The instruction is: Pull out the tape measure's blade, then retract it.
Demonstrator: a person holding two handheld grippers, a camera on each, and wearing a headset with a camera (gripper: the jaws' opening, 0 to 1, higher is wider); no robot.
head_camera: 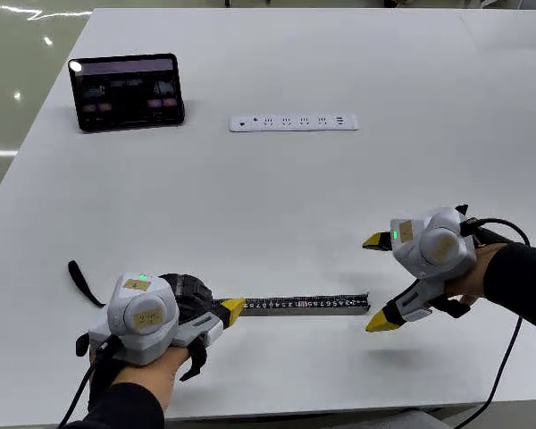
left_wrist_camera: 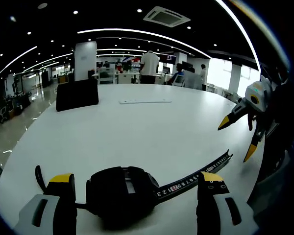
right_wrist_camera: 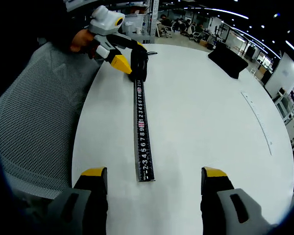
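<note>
The black tape measure case (head_camera: 184,295) lies near the table's front edge between the jaws of my left gripper (head_camera: 207,302), which stand wide and clear of its sides (left_wrist_camera: 121,193). Its blade (head_camera: 304,305) lies flat on the table, running rightward. The blade's free end (right_wrist_camera: 146,177) rests level with the yellow tips of my right gripper (right_wrist_camera: 154,172), which is open with nothing gripped. From the left gripper view the right gripper (left_wrist_camera: 233,143) hovers just past the blade's end (left_wrist_camera: 226,157). The right gripper view looks along the blade (right_wrist_camera: 141,122) to the case (right_wrist_camera: 139,61) and left gripper (right_wrist_camera: 131,55).
A dark tablet (head_camera: 125,90) stands propped at the back left. A white power strip (head_camera: 293,122) lies in the middle of the far table. The case's black strap (head_camera: 82,282) trails left. A grey mesh chair (right_wrist_camera: 34,122) sits at the table's near edge.
</note>
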